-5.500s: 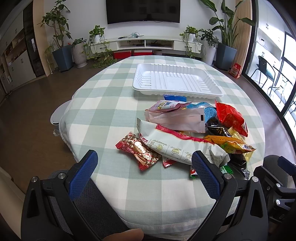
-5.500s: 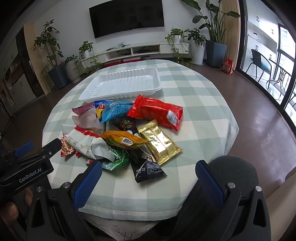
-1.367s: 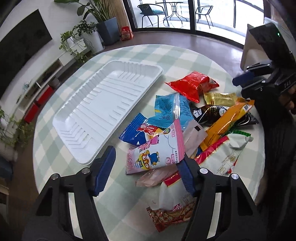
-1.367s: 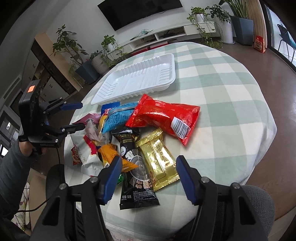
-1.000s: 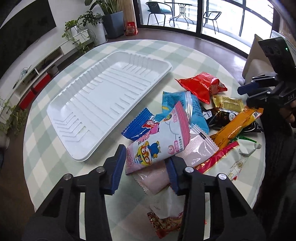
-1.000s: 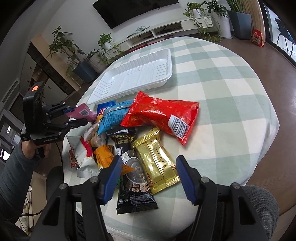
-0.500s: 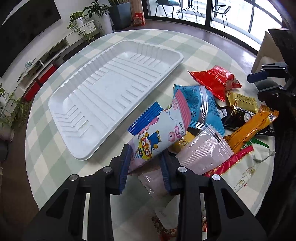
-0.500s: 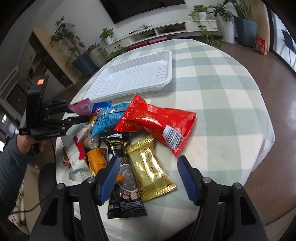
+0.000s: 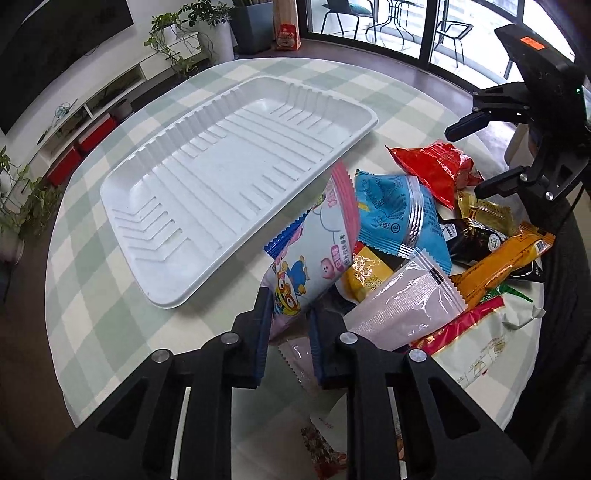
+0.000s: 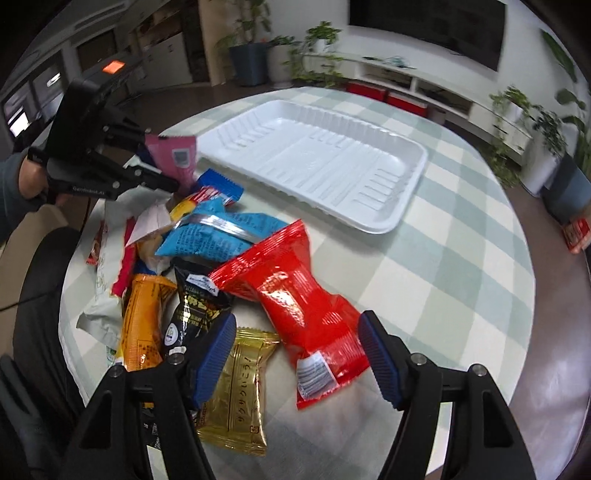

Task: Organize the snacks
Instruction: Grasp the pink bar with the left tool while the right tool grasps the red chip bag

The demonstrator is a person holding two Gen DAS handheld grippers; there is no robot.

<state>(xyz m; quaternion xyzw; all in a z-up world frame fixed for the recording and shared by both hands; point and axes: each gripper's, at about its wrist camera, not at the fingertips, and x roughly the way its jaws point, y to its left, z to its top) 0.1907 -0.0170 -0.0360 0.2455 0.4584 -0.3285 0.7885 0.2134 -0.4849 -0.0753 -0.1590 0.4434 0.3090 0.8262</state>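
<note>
The white tray (image 9: 236, 173) lies bare inside, and a strip of tabletop (image 9: 236, 291) between it and the snack pile (image 9: 406, 236) is free. The pile crowds the near side; the red bag (image 10: 295, 288) lies between the right gripper (image 10: 295, 354) and the tray.

Checked tablecloth (image 9: 92, 302); wall TV (image 10: 428, 22); potted plants (image 9: 207, 26); patio chairs (image 9: 448, 31).

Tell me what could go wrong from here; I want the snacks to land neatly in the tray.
1. The left claw pinches only one end of the cartoon packet, so it may swing or slip out before reaching the white tray.
2. The packet hangs close to the blue packet and the pink pouch, so it could drag them.
3. The right claw is open over both the red bag and the gold packet, so it might catch both.
</note>
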